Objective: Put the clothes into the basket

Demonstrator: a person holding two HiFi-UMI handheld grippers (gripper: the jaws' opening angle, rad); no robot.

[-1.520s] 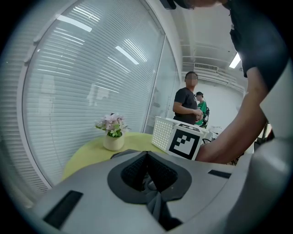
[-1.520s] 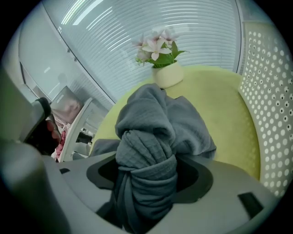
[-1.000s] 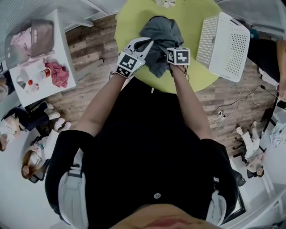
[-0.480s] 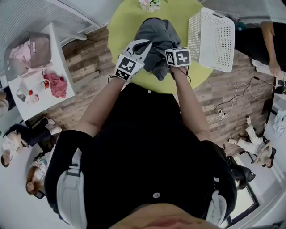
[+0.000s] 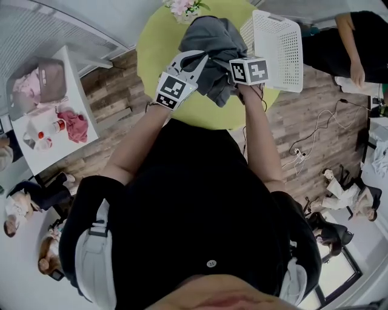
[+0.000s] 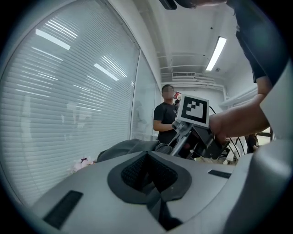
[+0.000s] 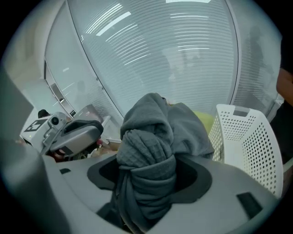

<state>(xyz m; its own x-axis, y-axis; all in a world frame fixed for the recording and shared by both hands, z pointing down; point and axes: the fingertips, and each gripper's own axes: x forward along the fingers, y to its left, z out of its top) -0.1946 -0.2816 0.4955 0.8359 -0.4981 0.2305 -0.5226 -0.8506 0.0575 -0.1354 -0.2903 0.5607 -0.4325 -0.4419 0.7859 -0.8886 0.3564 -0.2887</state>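
A grey waffle-knit garment [image 5: 209, 39] hangs bunched above the round green table [image 5: 154, 54], held between both grippers. My right gripper [image 5: 233, 75] is shut on a thick twisted wad of it [image 7: 155, 137], which fills the gap between its jaws [image 7: 149, 183]. My left gripper [image 5: 197, 62] pinches a thinner fold at the garment's left side, and in the left gripper view [image 6: 149, 171] the jaws stand nearly together with knit cloth [image 6: 130, 147] between and beyond them. The white perforated basket [image 5: 276, 42] stands on the table just right of the garment, also visible in the right gripper view [image 7: 249, 137].
Pink flowers [image 5: 182, 7] stand at the table's far edge. A white side table [image 5: 24, 130] at the left carries a bag [image 5: 36, 79], bottles and a red cloth [image 5: 76, 118]. People sit at the right [image 5: 357, 42] and lower left. Cables [image 5: 315, 142] lie on the wood floor.
Both grippers and the grey garment now sit closer to the basket, whose near wall is right beside the right gripper. Both grips look unchanged.
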